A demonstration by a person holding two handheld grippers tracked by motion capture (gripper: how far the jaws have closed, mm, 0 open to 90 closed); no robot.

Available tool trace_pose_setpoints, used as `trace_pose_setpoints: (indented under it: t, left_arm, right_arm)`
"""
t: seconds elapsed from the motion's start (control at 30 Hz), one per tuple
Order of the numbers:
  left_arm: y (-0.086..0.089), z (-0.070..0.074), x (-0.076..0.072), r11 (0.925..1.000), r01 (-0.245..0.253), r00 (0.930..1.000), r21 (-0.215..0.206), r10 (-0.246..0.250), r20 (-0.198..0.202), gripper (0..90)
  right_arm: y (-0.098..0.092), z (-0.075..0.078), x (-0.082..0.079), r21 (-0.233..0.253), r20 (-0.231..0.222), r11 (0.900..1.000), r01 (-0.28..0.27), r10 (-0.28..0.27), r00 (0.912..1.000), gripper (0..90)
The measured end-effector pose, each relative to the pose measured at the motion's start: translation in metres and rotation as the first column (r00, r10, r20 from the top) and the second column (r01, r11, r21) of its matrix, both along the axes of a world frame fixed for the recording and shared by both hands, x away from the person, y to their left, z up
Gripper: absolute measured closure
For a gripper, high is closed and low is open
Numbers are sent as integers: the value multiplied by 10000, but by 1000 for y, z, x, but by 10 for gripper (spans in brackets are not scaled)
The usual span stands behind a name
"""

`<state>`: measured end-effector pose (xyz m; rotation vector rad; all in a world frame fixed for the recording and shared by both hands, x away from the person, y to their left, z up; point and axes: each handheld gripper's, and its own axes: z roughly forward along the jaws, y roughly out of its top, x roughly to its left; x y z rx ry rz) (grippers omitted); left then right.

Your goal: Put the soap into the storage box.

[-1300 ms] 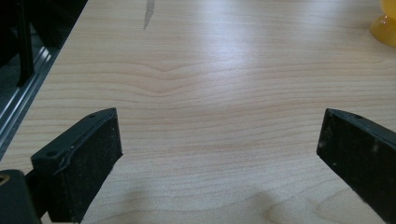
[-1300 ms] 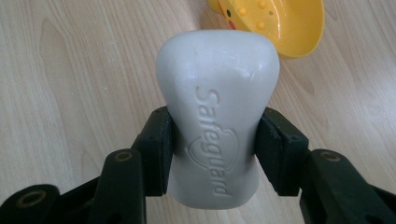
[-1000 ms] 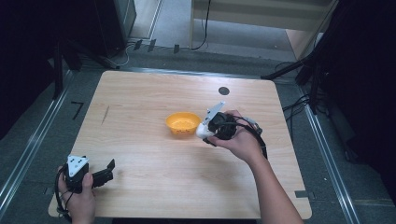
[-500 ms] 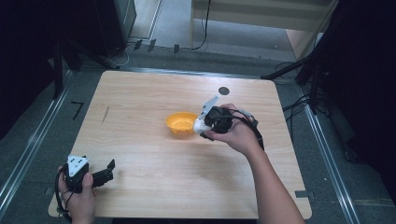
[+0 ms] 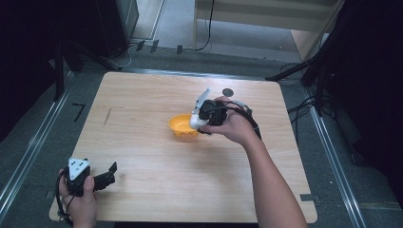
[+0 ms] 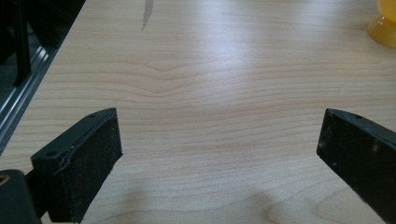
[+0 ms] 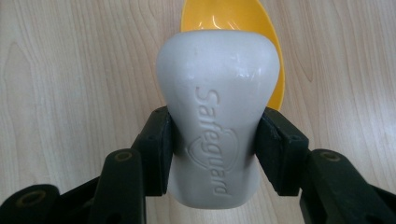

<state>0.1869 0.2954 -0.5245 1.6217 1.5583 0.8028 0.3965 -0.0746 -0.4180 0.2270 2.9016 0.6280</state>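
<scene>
A pale wooden table (image 5: 142, 118) stands on grey floor in a dim room. At frame centre, the right gripper (image 7: 215, 135) clamps a white soap bar (image 7: 217, 116) (embossed "Safeguard") above a yellow bowl (image 5: 183, 126). Lower left, the left gripper (image 6: 219, 154) gapes wide, empty.

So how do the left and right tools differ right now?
The left tool has its jaws wide apart with nothing between them; the right tool is clamped on a white soap bar. The left sits low at the table's near corner; the right is raised beside the yellow bowl. Both have black jaws.
</scene>
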Motion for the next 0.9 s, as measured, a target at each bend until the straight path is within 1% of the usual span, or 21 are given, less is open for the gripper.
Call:
trace_pose_setpoints:
  t: [0.07, 0.13, 0.17, 0.33, 0.53, 0.6, 0.63, 0.67, 0.7, 0.73, 0.77, 0.83, 0.9]
  left_arm:
    - [0, 0, 0, 10000, -7, 10000, -3, 7, 1, 3]
    - [0, 0, 0, 10000, -6, 10000, -16, 6, 10, 3]
    - [0, 0, 0, 10000, -3, 10000, -22, 3, 21, 3]
    - [0, 0, 0, 10000, 25, 10000, -74, -25, 51, 4]
    - [1, 0, 0, 10000, 34, 10000, -89, -34, 34, 3]
    - [1, 0, 0, 9999, 32, 10000, -98, -32, 56, 3]
    - [1, 0, 0, 10000, 33, 10000, -92, -32, 53, 3]
    - [0, 0, 0, 10000, 32, 10000, -93, -32, 58, 3]
    - [1, 0, 0, 10000, 27, 10000, -91, -26, 45, 3]
    - [1, 0, 0, 10000, 41, 10000, -89, -41, 26, 3]
    - [1, 0, 0, 9999, 20, 10000, -102, -19, 37, 3]
    - [1, 0, 0, 9999, 10, 10000, -106, -10, 35, 3]
    - [1, 0, 0, 9999, 23, 10000, -106, -22, 40, 3]
  right_arm:
    - [5, -1, 3, -158, -10, 9998, -128, 128, 9999, 514]
    - [9, -2, 6, -178, -25, 9996, -201, 200, 9998, 514]
    - [12, -3, 8, -267, -42, 9994, -215, 214, 9998, 513]
    - [19, -4, 12, -419, -43, 9984, -376, 374, 9993, 514]
    - [29, 2, 17, -612, 93, 9967, -526, 532, 9985, 514]
    - [32, 2, 19, -587, 136, 9960, -674, 684, 9976, 514]
    - [33, 2, 19, -572, 121, 9961, -666, 674, 9977, 514]
    - [35, 1, 21, -560, 158, 9954, -782, 792, 9967, 514]
    - [39, -1, 22, -846, 248, 9926, -868, 892, 9957, 514]
    - [39, -1, 22, -846, 248, 9926, -868, 892, 9957, 514]
    - [40, -2, 23, -890, 314, 9913, -967, 998, 9945, 514]
    - [44, -3, 24, -950, 310, 9896, -1083, 1116, 9933, 514]
    - [46, -5, 26, -984, 304, 9891, -1091, 1125, 9932, 514]
